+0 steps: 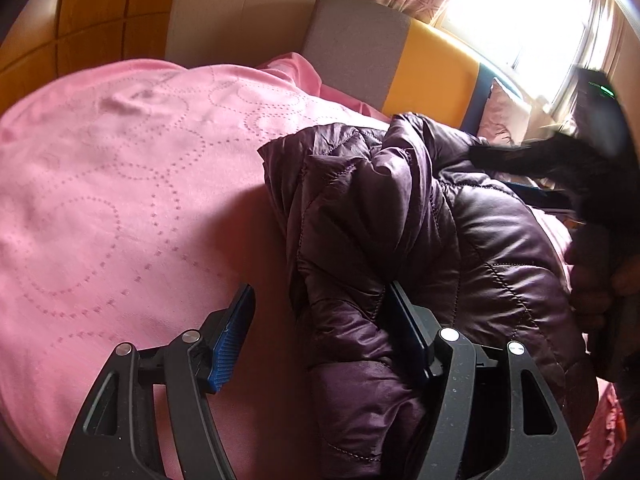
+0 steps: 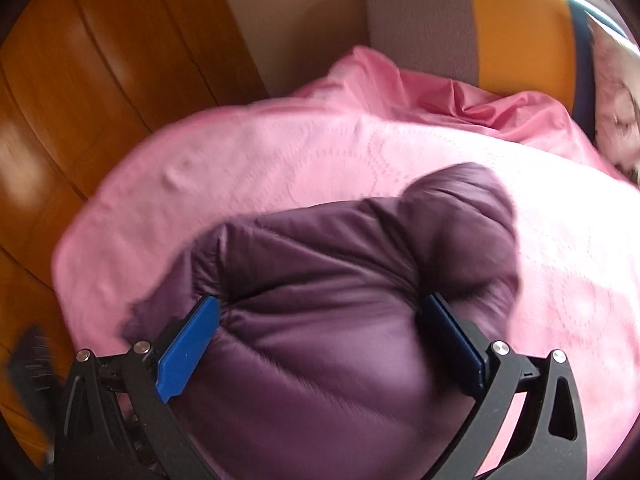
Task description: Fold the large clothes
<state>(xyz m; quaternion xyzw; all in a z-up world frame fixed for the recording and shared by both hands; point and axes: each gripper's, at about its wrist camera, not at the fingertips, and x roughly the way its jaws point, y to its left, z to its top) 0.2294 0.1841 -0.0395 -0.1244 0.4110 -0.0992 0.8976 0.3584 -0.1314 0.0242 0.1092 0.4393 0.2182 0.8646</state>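
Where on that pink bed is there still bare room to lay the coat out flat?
The widest free patch is the pink bedspread between the purple quilted jacket and the wooden wall, running up toward the grey and yellow headboard. It is crowded by the window: the jacket is heaped there, with a pillow and the right gripper close by.

Jacket (image 2: pixel 320 280) blurred, bottom-cropped.

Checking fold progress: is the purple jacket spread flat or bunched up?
Bunched up. The jacket lies in a rumpled heap with layers doubled over on the pink bedspread, not spread flat.
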